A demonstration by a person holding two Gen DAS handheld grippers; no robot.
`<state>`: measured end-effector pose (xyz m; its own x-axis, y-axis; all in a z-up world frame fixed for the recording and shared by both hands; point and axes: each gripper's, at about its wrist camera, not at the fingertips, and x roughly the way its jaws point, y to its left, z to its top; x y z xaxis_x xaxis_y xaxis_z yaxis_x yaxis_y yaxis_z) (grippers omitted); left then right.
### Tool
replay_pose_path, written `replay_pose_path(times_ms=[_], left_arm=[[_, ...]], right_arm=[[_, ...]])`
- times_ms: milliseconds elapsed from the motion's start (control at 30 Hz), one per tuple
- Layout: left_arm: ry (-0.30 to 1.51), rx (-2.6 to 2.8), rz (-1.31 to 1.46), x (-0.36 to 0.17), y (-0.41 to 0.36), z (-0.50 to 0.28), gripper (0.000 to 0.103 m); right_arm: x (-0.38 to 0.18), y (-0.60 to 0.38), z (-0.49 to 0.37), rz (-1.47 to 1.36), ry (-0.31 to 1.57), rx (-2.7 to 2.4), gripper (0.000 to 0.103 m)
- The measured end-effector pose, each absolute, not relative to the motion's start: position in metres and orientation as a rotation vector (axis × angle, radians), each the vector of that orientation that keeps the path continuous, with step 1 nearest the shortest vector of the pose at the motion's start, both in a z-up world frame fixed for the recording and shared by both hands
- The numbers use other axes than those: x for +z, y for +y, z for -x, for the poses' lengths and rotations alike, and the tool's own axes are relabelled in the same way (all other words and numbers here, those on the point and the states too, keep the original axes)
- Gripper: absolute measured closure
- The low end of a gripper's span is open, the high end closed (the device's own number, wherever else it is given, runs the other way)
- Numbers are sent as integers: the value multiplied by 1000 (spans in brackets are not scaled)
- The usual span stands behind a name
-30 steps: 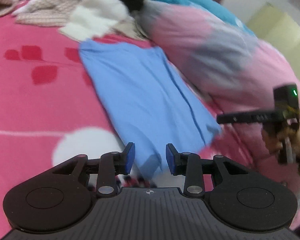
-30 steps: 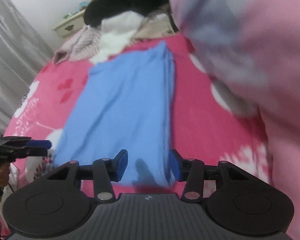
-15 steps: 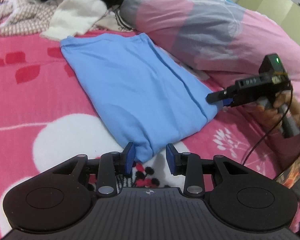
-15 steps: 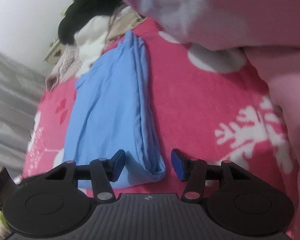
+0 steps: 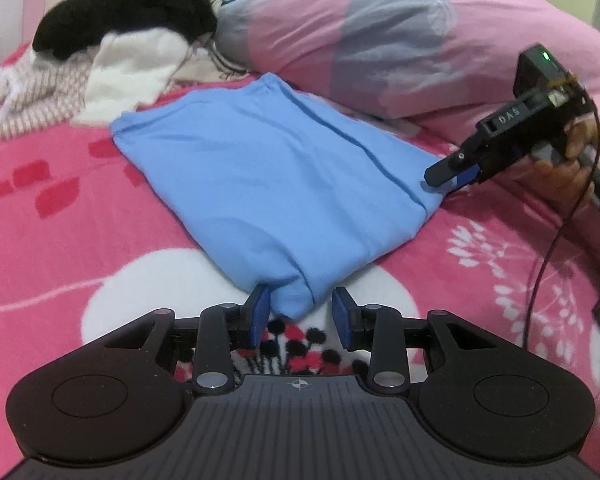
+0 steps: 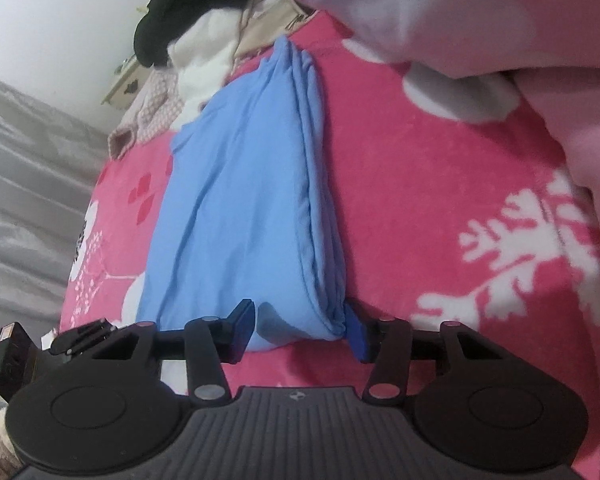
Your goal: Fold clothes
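The long-folded light blue cotton shirt [image 5: 284, 184] lay on the pink floral bed blanket [image 5: 80, 240]. Left gripper [image 5: 300, 312] jaws sat apart around one near corner; right gripper [image 6: 300, 328] jaws were closing round the other, probably for a crosswise fold.

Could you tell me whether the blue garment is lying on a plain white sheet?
No, the blue garment lies on a pink blanket with white flowers.

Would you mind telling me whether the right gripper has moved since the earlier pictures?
Yes. In the left wrist view the right gripper has come down to the blue garment's near corner, away from the pink quilt.
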<state>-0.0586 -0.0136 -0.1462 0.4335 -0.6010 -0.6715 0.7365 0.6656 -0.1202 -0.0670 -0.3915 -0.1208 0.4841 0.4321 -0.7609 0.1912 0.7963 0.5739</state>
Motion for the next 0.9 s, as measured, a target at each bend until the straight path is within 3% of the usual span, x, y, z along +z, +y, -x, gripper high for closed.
replay_pose_path(times_ms=[67, 133, 200, 300, 600, 900], left_arm=[[695, -838, -297, -147, -21, 67, 69], [638, -830, -383, -149, -29, 75, 72], [583, -823, -448, -149, -34, 82, 90], [534, -812, -484, -147, -35, 84, 98], [513, -804, -392, -106, 0, 93, 99], [623, -959, -477, -62, 61, 214, 99]], right_arm=[[-122, -392, 66, -669, 1077, 157, 62], [-124, -392, 64, -670, 1083, 148, 74], [-123, -391, 64, -662, 1085, 149, 83], [-119, -387, 63, -621, 1086, 161, 89], [-85, -376, 93, -665, 1078, 189, 92], [-52, -311, 222, -739, 1149, 272, 92]])
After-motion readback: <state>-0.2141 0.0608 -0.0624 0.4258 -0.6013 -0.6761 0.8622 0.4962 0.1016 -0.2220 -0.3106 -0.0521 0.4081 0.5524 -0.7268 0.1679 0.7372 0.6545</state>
